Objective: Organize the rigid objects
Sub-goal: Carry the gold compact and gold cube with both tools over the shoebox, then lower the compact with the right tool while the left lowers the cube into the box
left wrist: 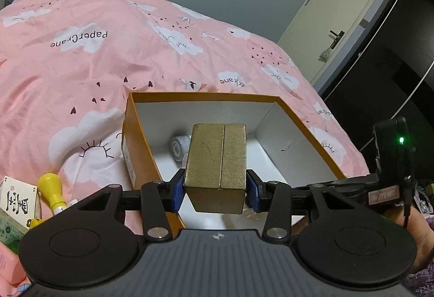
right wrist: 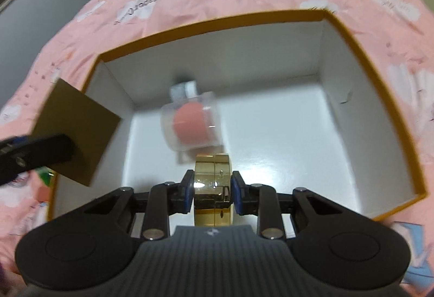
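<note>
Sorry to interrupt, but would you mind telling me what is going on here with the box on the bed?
A person is packing small items into an open orange box on a pink bedspread, using two handheld grippers. The left gripper is shut on a gold carton above the box. The right gripper is shut on a round gold case inside it. A clear container with a pink ball and a small silver jar already lie inside.

I read "PaperCrane", upside down, printed on a white cloud of the pink bedsheet (left wrist: 81, 58). A white card (left wrist: 16, 200) at my lower left bears large black brush characters I cannot make out.
</note>
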Motion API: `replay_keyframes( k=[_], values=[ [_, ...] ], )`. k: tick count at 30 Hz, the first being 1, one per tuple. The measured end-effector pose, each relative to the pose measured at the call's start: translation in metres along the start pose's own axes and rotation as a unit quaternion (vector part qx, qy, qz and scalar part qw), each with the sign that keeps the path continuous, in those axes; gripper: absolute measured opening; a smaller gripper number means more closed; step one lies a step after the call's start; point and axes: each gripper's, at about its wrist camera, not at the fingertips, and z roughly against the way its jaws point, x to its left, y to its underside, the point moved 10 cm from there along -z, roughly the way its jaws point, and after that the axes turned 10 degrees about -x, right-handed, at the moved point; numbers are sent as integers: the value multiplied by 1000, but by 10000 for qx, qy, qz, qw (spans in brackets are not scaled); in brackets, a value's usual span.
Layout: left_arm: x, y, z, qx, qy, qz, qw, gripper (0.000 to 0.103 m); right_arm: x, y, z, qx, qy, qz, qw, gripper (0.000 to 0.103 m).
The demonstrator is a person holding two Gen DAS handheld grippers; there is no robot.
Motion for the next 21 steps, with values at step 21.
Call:
replay_keyframes(
  k=[21],
  values=[
    [-7,8,-32,850,-245,-1414,9860,52,-7,3,-36,560,207,299,9978,31]
  ],
)
